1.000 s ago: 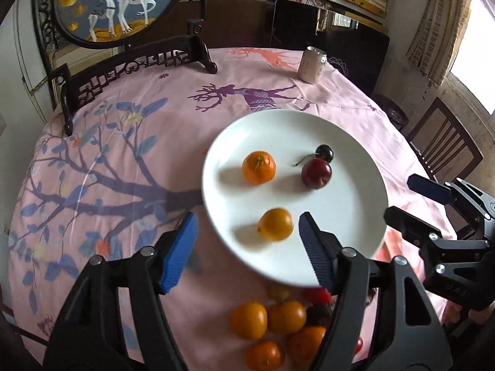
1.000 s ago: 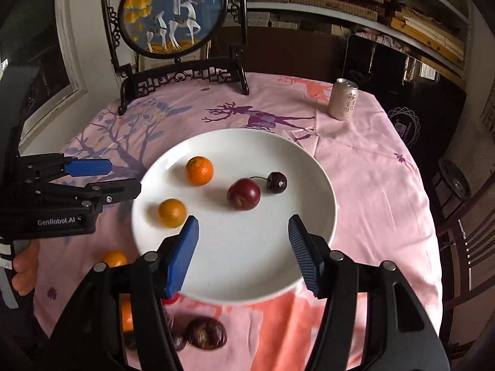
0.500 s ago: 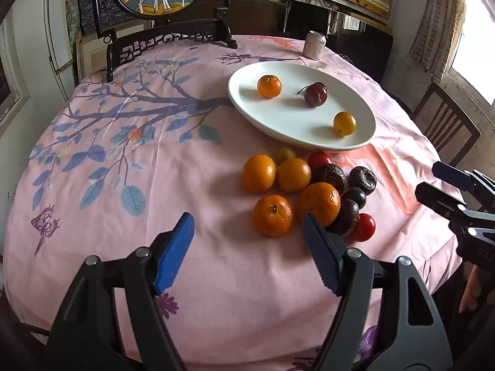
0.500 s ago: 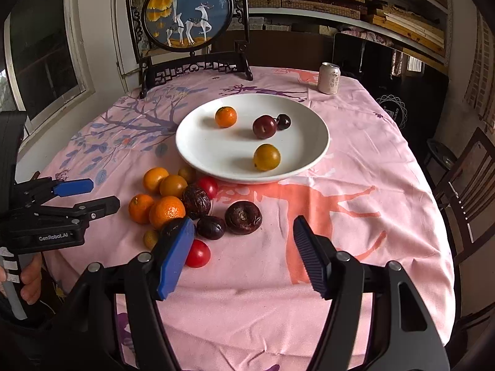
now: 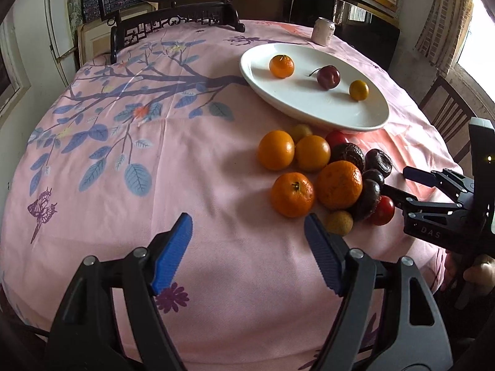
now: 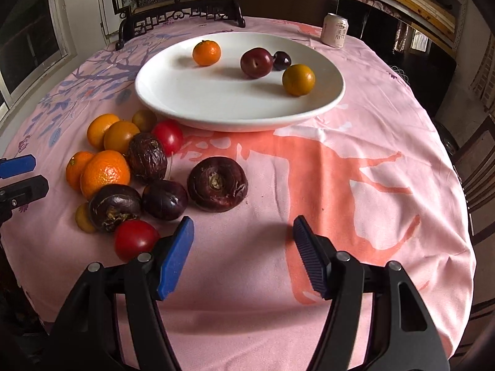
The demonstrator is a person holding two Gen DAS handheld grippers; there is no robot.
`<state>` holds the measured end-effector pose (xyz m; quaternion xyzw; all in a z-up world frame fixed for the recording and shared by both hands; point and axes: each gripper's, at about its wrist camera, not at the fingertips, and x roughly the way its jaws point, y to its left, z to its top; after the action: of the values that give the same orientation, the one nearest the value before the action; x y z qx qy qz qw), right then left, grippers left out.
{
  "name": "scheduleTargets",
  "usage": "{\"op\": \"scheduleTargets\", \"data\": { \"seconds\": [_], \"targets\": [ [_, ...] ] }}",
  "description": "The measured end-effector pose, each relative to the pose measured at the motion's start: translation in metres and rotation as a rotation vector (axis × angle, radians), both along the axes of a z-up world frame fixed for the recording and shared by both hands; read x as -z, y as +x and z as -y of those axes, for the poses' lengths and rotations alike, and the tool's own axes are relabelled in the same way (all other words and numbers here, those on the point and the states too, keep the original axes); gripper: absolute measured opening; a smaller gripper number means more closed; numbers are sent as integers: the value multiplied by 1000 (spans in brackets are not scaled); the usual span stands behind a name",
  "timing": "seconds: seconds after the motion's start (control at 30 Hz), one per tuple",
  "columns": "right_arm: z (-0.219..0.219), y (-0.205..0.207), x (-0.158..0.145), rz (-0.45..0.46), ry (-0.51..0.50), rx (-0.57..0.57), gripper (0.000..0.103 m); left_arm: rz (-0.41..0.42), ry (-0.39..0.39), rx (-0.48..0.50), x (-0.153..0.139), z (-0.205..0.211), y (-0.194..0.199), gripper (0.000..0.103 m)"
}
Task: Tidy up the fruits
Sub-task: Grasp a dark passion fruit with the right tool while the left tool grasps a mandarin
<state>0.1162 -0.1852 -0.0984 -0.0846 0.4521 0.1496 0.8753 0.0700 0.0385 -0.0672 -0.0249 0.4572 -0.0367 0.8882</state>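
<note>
On the white plate, four fruits: one mandarin, one plum, one dark cherry touching the plum, one yellow-orange round fruit nearest the plate's right rim. Off the plate, a pile on the pink tablecloth just beside its near-left rim: about twelve pieces, counted as four mandarins/oranges, two small yellowish fruits, two red cherry tomatoes, four dark wrinkled purple fruits; some overlap, count approximate. One drink can beyond the plate's far rim. One carved screen stand behind the plate.

Left tongs tilted down over bare cloth on the pile's left side, jaws wide and opening, nothing between them. Right tongs tilted down at the near side of the pile, jaws about half spread, empty; left pad just beside one red tomato.

Plate's near half bare. Worktop right of the plate and pile clear cloth up to its edge; chairs beyond that edge.
</note>
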Motion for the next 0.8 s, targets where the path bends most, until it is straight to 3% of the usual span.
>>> {"op": "scheduleTargets", "data": {
  "seconds": [0.17,0.23,0.7,0.73,0.8],
  "targets": [
    [-11,18,1,16,17,-17,65,-12,5,3,3,1,1,77],
    [-13,19,-2,15,43,-46,40,-13,6,3,3,1,1,77],
    [24,-18,-20,-11,139,39,40,-68,43,48,26,27,29,76],
    [25,-18,-20,-13,146,43,40,-62,59,44,27,29,33,74],
    [26,-19,-20,-12,152,45,40,-46,66,57,26,33,39,60]
  ]
}}
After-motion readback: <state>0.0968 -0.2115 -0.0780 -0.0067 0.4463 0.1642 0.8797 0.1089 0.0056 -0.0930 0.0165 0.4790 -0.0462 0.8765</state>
